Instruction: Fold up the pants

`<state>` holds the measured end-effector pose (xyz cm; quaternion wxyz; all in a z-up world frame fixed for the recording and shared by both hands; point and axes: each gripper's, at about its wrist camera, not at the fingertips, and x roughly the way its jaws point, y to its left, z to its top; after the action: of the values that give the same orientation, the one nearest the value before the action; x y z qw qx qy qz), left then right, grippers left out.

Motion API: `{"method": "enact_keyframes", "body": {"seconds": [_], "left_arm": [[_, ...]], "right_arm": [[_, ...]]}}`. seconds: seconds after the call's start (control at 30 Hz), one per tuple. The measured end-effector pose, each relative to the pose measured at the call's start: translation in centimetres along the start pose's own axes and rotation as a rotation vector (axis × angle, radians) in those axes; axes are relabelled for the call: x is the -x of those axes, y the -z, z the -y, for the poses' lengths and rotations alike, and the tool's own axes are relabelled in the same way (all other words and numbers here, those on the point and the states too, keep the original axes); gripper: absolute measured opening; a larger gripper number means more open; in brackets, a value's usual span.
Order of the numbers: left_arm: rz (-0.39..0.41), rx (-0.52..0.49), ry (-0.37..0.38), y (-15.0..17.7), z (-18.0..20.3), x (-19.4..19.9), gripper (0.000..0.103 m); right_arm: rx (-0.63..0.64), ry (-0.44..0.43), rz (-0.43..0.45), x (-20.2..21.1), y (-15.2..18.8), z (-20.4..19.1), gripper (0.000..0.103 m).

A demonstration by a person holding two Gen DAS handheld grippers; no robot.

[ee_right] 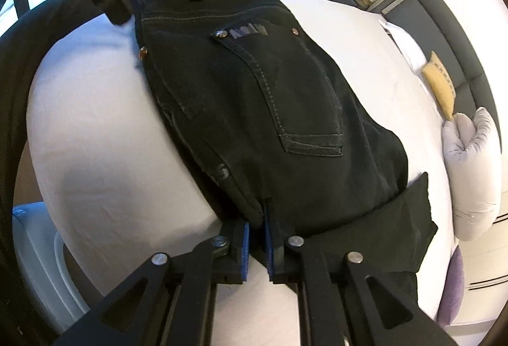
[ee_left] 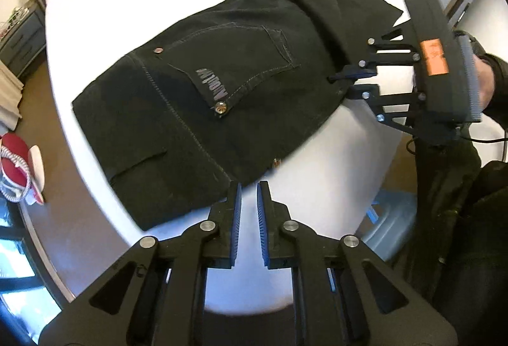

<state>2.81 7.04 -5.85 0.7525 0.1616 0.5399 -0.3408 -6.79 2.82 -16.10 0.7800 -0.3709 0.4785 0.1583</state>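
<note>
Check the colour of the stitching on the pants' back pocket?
Light grey thread on the black pants, clearest around the back pocket in the right wrist view.

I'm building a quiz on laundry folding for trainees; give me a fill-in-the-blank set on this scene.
1. The pants are ____ in colour.
2. They lie on a ____ bed sheet.
3. The right gripper grips the ____ edge.
4. The left gripper holds ____.

Missing: black; white; pants'; nothing

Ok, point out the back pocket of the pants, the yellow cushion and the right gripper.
back pocket [ee_right: 304,98], right wrist view, on the middle of its dark panel.
yellow cushion [ee_right: 439,85], right wrist view, on its face.
right gripper [ee_left: 349,80], left wrist view, between its fingertips at the edge of the pants [ee_left: 177,111].
</note>
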Motion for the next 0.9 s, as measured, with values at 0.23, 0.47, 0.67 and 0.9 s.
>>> {"method": "enact_keyframes", "body": {"seconds": [0.23, 0.47, 0.67, 0.9], "left_arm": [[0.144, 0.139, 0.035, -4.2, 0.4, 0.6, 0.010], [0.036, 0.315, 0.110, -7.7, -2.3, -8.6, 0.010], [0.077, 0.472, 0.217, -6.6, -4.8, -6.9, 0.010], [0.258, 0.486, 0.329, -11.3, -2.8, -3.4, 0.010]], "right_arm": [[-0.034, 0.050, 0.004, 0.1, 0.1, -0.6, 0.014], [-0.277, 0.029, 0.046, 0.8, 1.5, 2.5, 0.060], [-0.635, -0.198, 0.151, 3.9, 6.0, 5.8, 0.085], [-0.948, -0.268, 0.265, 6.4, 9.6, 12.7, 0.076]]}}
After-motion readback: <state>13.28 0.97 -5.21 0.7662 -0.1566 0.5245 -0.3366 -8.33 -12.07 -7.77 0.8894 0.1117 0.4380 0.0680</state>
